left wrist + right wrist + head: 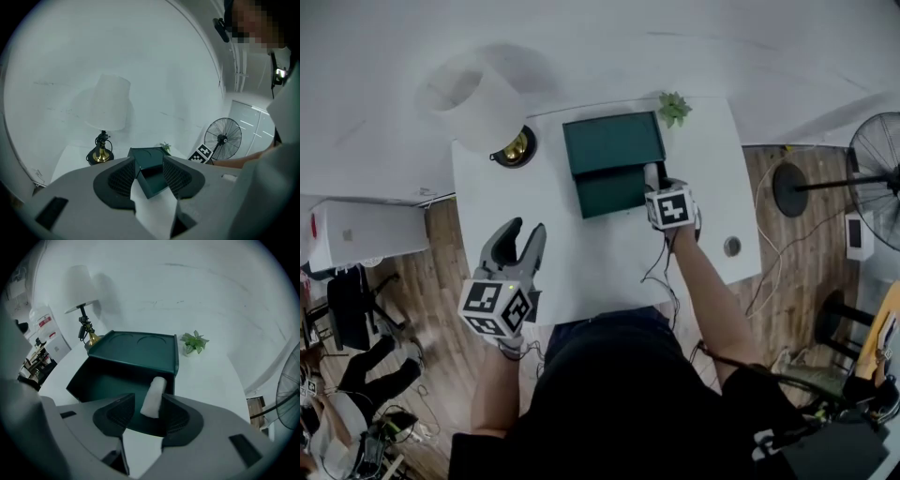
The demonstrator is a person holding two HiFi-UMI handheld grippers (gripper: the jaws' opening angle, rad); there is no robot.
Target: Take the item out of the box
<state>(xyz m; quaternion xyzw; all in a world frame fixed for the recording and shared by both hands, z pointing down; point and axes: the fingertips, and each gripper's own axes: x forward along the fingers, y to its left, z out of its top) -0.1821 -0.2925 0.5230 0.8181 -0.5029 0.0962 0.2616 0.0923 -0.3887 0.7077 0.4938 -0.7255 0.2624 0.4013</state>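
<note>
Right gripper view, lower centre: my right claw [148, 409] stands wide, the white roll [154, 391] between its jaws, lying inside the open green box [105, 380] on the worktop [211, 380]; my left claw [149, 163] gapes too

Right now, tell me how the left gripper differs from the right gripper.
The right gripper is at the front edge of the open green box; the left gripper hangs over the table's near edge, away from the box. A white roll lies between the right gripper's jaws, unclamped; the left gripper's jaws are empty. Both stand open.
</note>
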